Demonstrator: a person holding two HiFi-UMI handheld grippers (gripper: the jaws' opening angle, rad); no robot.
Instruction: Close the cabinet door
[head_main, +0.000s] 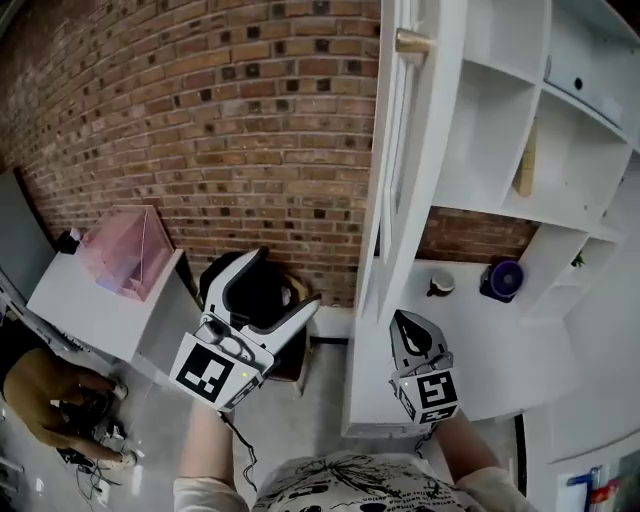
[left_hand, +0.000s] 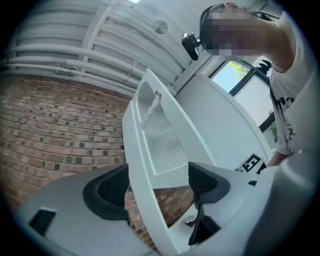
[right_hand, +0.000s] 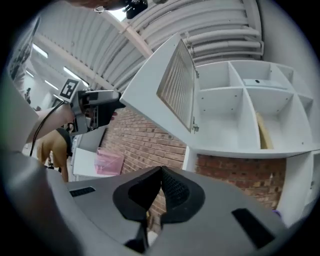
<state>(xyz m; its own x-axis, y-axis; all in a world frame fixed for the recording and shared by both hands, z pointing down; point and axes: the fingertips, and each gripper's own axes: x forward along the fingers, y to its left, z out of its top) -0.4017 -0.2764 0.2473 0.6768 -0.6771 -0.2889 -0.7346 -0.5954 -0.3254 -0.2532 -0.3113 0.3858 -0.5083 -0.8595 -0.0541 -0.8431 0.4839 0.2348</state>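
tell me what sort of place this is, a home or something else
Likely a workshop or lab space rather than a lived-in home: a bare brick wall, exposed pipes across the ceiling, and a white cabinet with mostly empty shelves, its door standing open.

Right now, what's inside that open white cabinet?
Bare white shelves, except a tan board leaning in one compartment. The open door covers part of the left side in the head view.

The white cabinet door (head_main: 425, 170) is seen swung open, edge-on, at the upper centre of the head view. A ribbed glass panel (left_hand: 162, 137) and brass knob (head_main: 411, 43) are fitted.
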